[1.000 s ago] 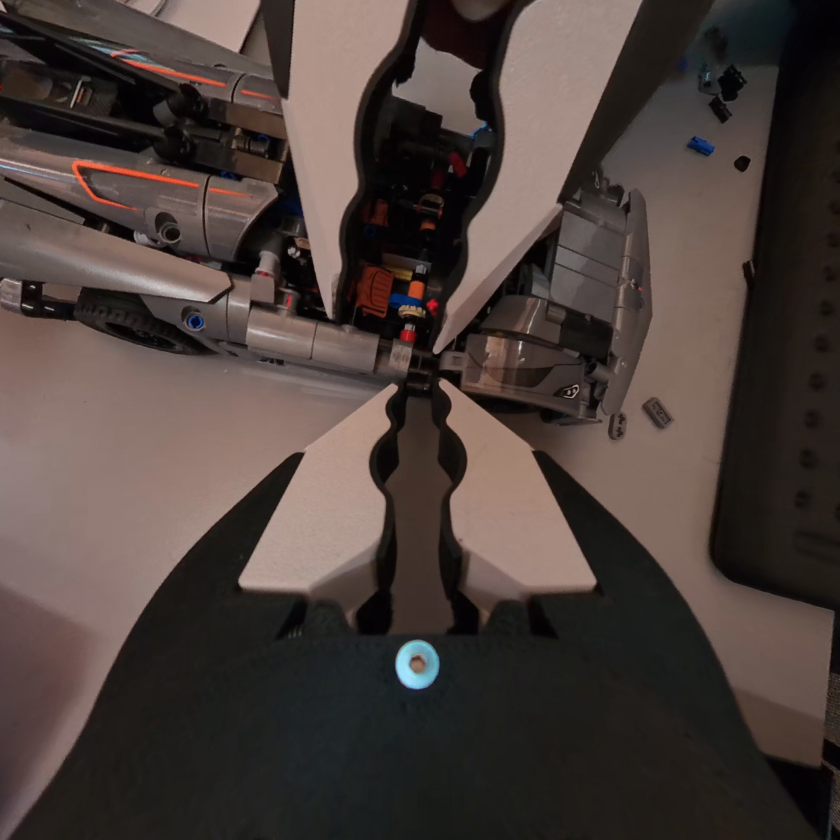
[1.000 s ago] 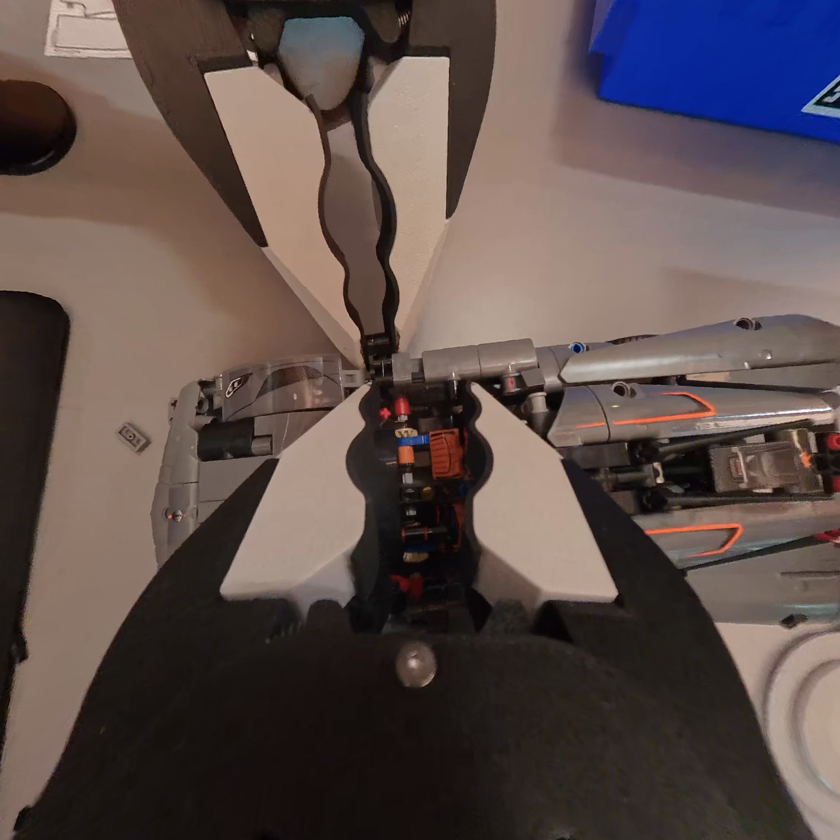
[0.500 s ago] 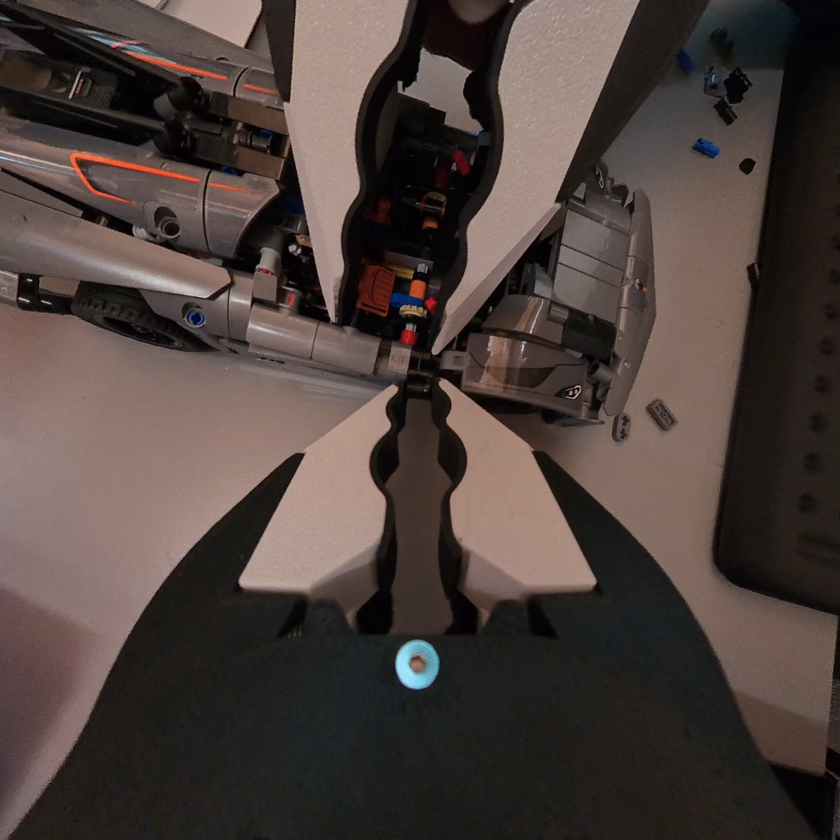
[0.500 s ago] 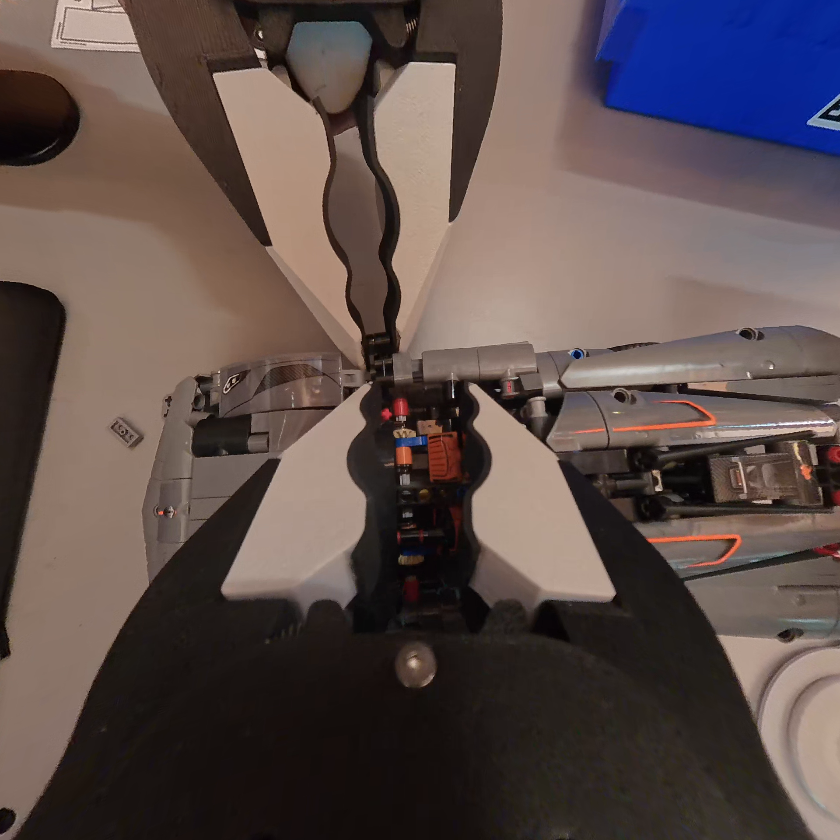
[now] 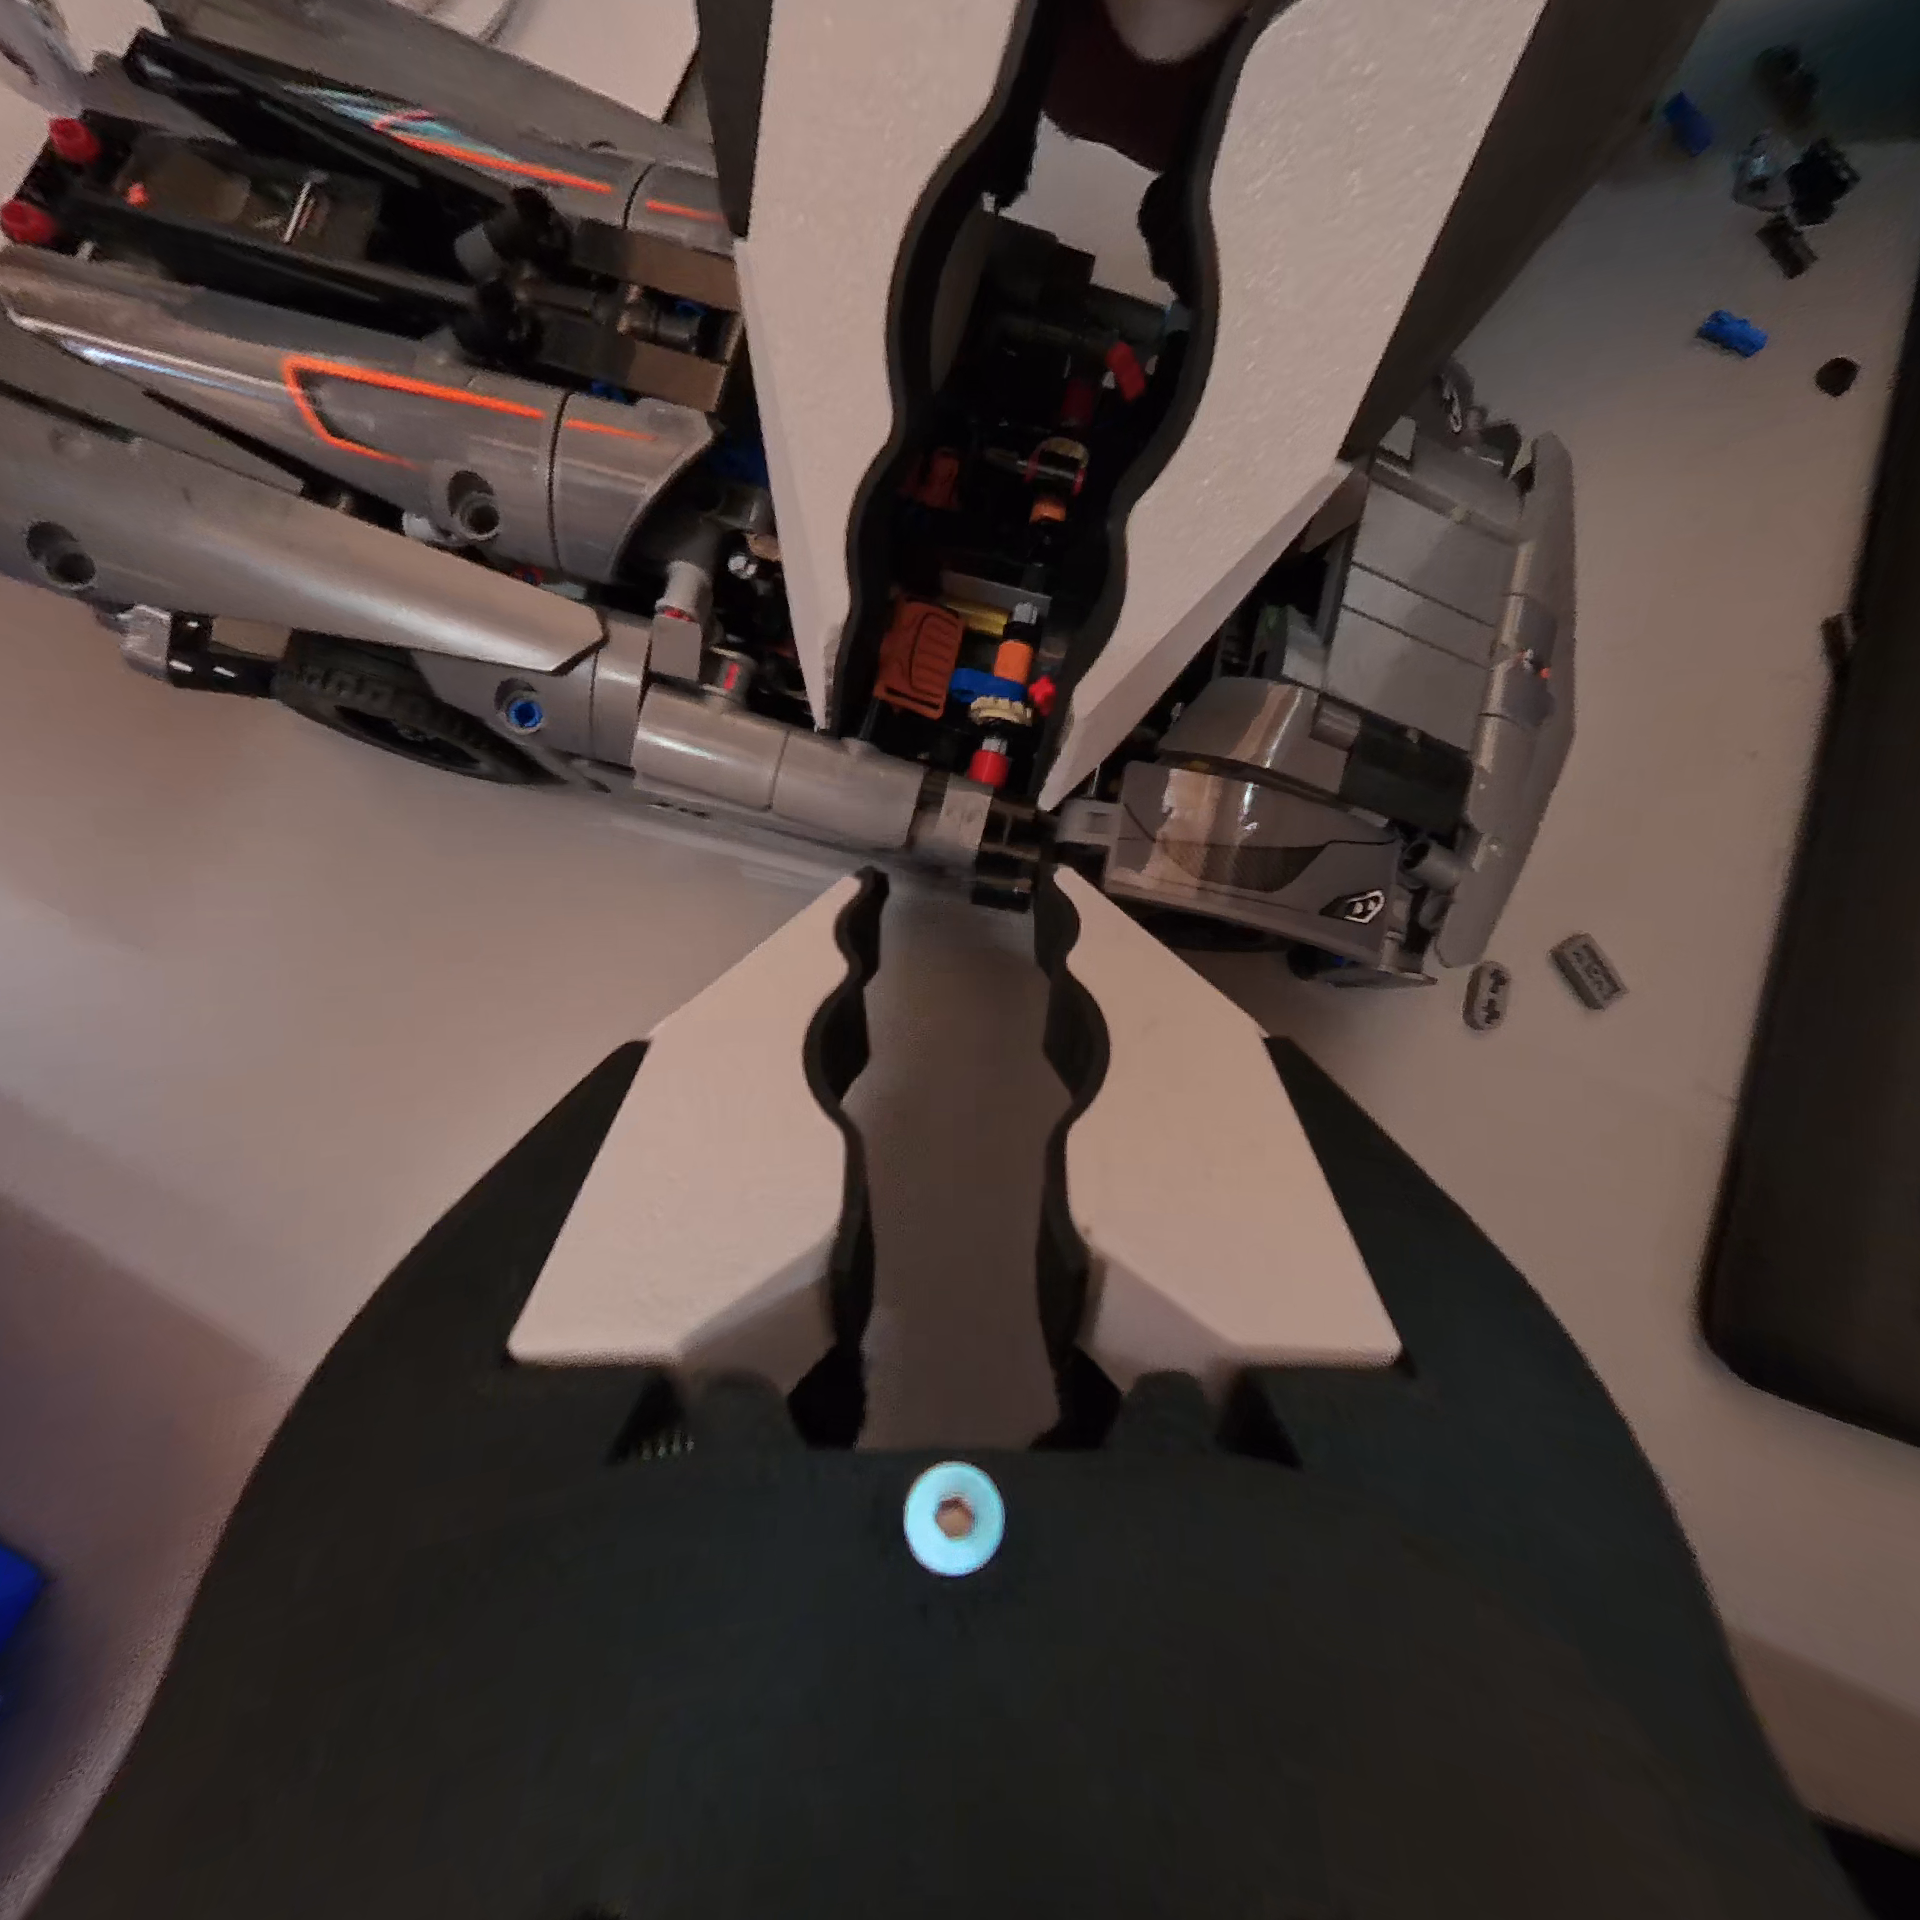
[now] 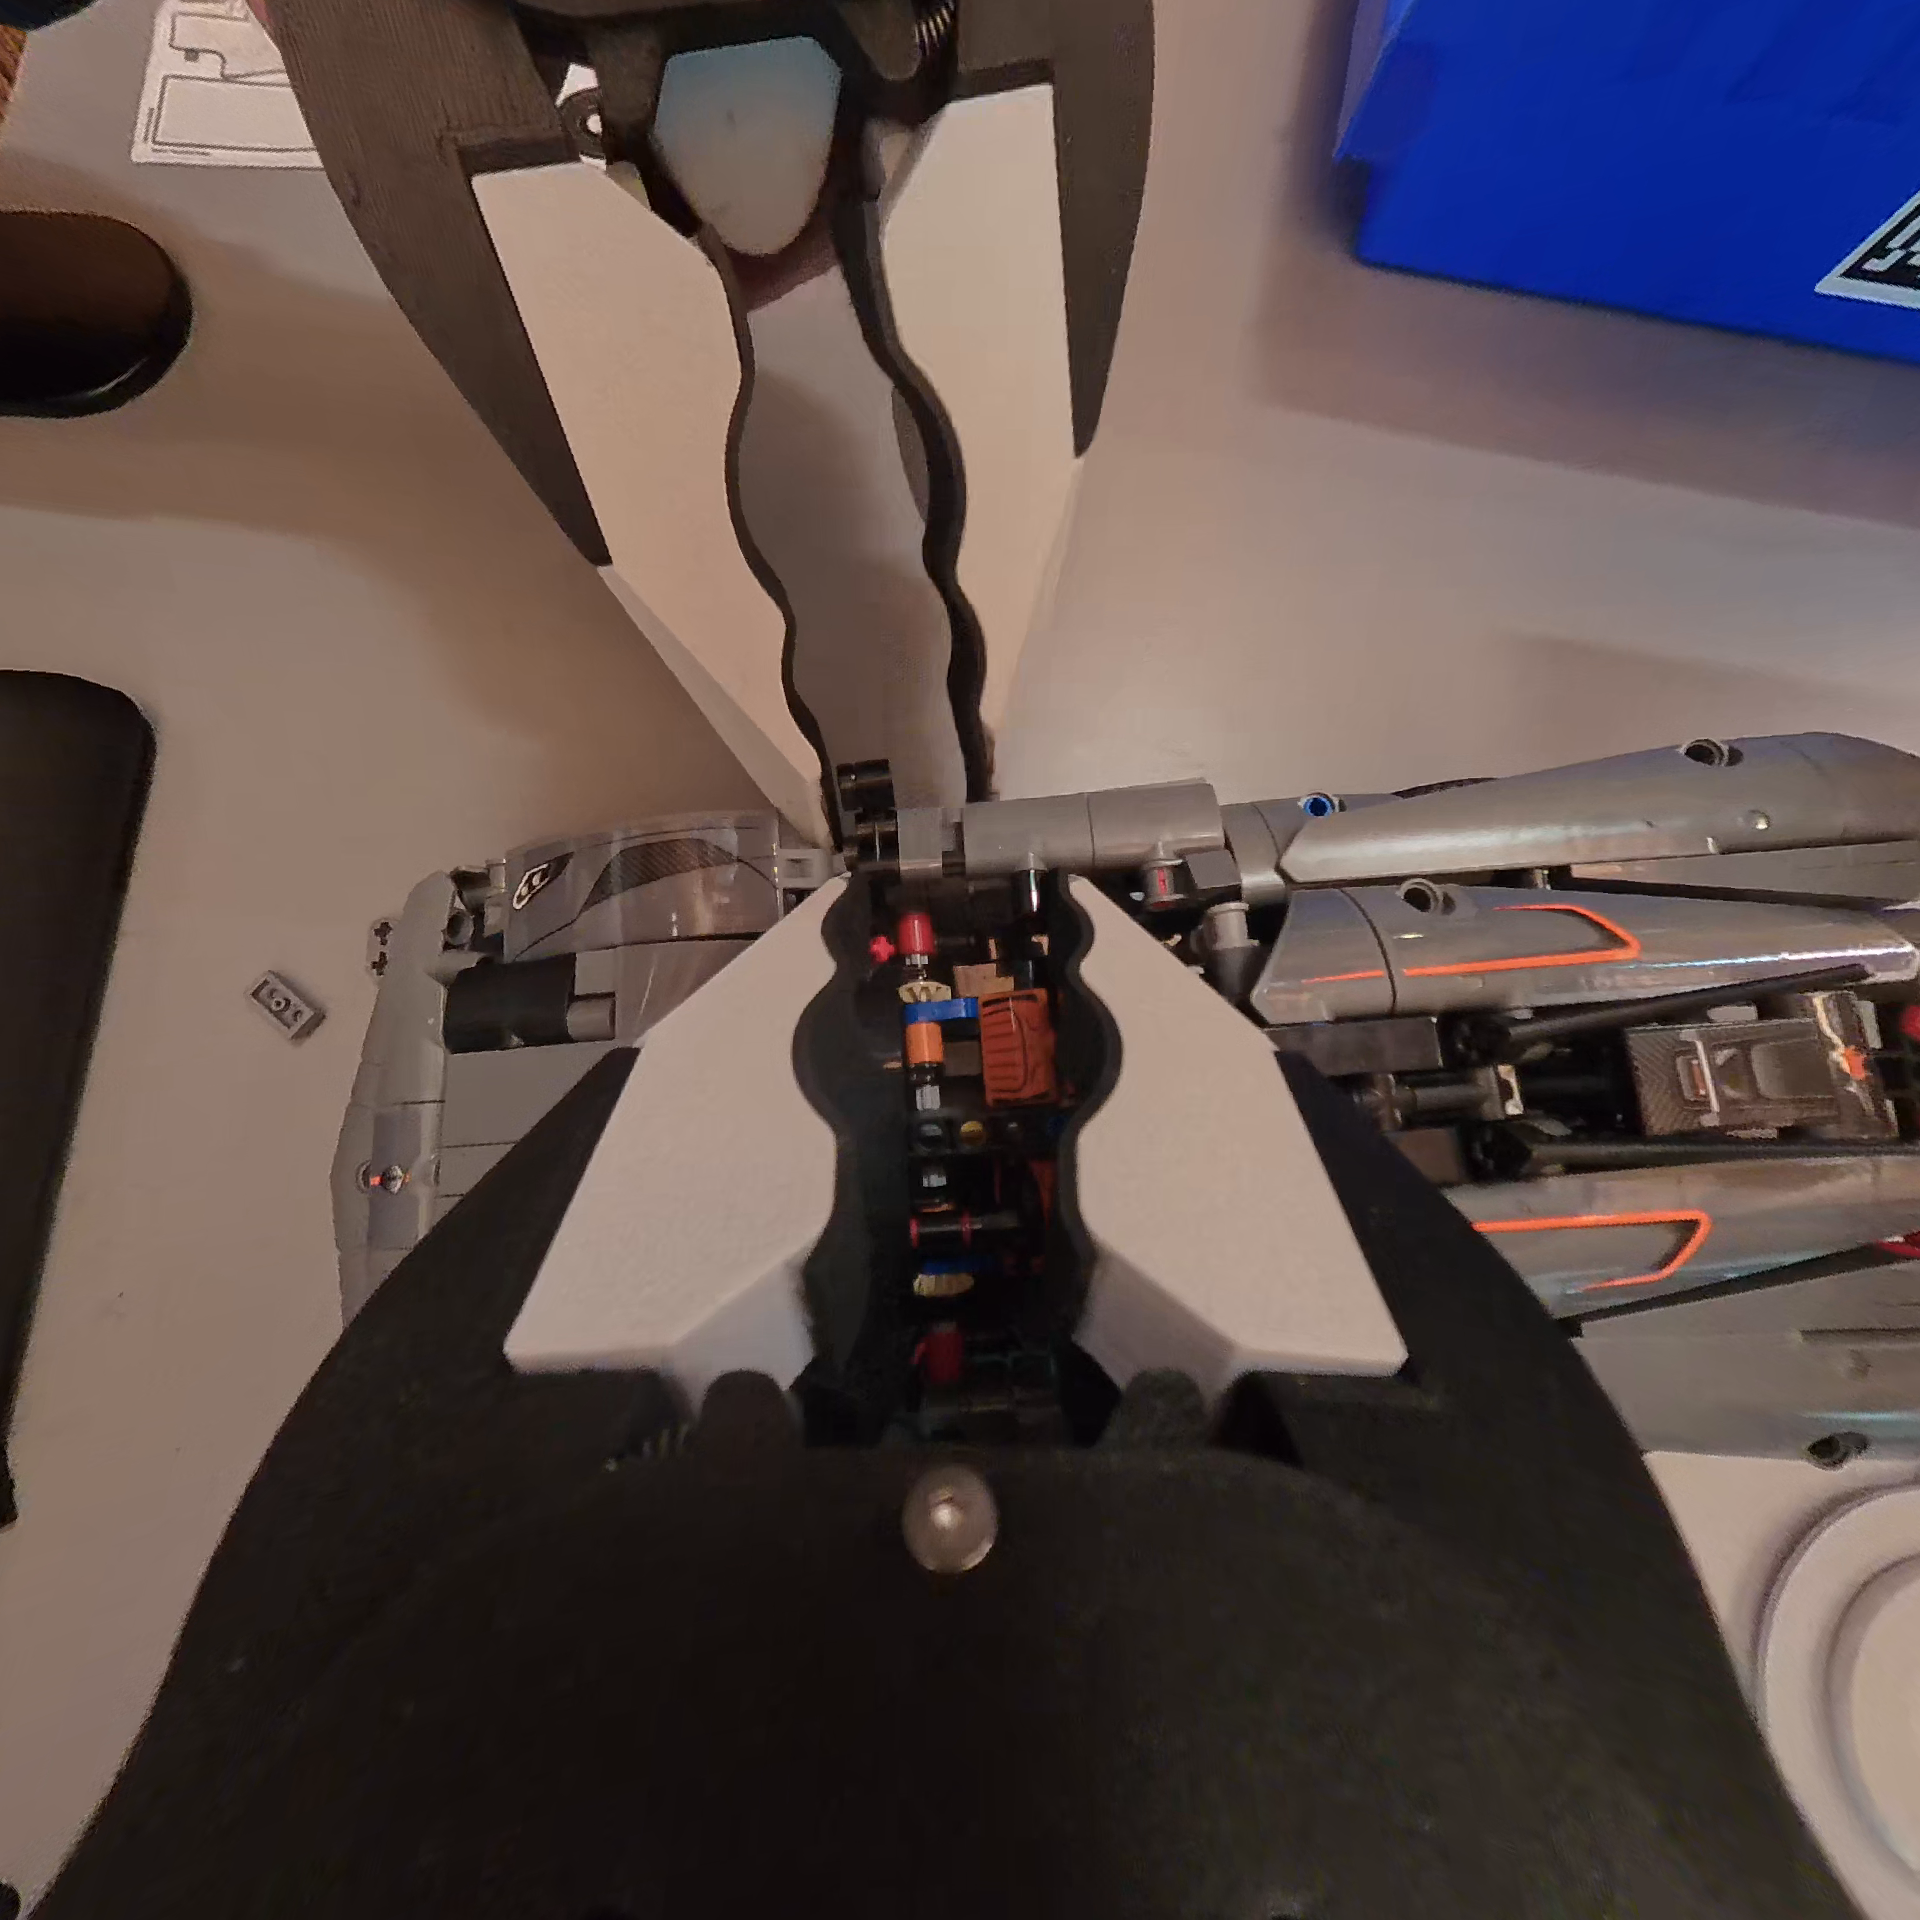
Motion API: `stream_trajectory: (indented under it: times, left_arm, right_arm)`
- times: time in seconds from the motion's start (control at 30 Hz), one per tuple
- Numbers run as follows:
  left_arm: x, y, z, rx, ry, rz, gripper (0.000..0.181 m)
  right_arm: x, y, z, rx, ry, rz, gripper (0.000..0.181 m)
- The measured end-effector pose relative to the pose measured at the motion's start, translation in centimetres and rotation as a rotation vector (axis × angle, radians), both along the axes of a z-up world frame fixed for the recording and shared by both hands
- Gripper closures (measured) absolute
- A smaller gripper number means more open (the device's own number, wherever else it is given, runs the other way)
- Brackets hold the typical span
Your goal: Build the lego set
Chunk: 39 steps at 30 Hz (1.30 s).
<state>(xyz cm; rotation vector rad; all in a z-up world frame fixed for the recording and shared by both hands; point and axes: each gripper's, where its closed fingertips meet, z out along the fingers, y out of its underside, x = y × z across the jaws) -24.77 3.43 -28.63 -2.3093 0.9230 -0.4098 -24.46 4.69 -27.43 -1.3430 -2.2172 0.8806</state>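
A grey lego car with orange stripes [image 5: 416, 436] lies across the white table; it also shows in the right wrist view [image 6: 1558, 935]. A small black connector [image 5: 1003, 842] sits on its near side rail, next to the front fender [image 5: 1247, 842]. My left gripper [image 5: 956, 883] is open at that connector [image 6: 868, 800], one fingertip [image 6: 831, 821] against it and the other apart from it. My right gripper [image 6: 956, 888] is open and empty, held over the car's open middle with the orange seat [image 6: 1023, 1049] between its fingers. It enters the left wrist view from the top [image 5: 935, 758].
Two loose grey pieces [image 5: 1590, 971] [image 5: 1486, 995] lie by the car's nose. Blue pieces [image 5: 1730, 332] and black pieces [image 5: 1797, 197] lie farther off. A dark mat [image 5: 1849, 935] borders that side. A blue box [image 6: 1610, 156], a paper sheet [image 6: 218, 94] and a white round object [image 6: 1860, 1662] are nearby. Left tips and right tips are each some 4 centimeters from the front fender [image 5: 1247, 842]. Seen from the right wrist view [image 6: 651, 871] as well.
My left gripper was shut on the black connector; its fingers have now spread apart and the connector stays on the car. The right gripper stays open over the car.
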Motion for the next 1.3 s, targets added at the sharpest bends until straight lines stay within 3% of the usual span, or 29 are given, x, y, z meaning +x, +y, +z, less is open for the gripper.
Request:
stream_trajectory:
  times: [0.17,0.33,0.97,1.3]
  left_arm:
    - [-0.24,0.47,-0.02,0.011,-0.013,0.033,0.143]
    - [0.24,0.28,-0.04,0.029,-0.006,-0.007,0.151]
    - [0.14,0.32,0.1,0.066,0.086,-0.039,0.152]
    - [0.17,0.13,0.65,0.075,0.052,-0.041,0.155]
  right_arm:
    - [-0.02,-0.01,0.0,0.001,0.004,0.002,0.149]
    - [-0.07,-0.06,0.0,0.012,0.012,0.007,0.149]
    - [-0.22,0.07,0.06,-0.003,0.028,0.0,0.149]
    - [-0.23,0.09,0.09,-0.013,0.031,-0.001,0.149]
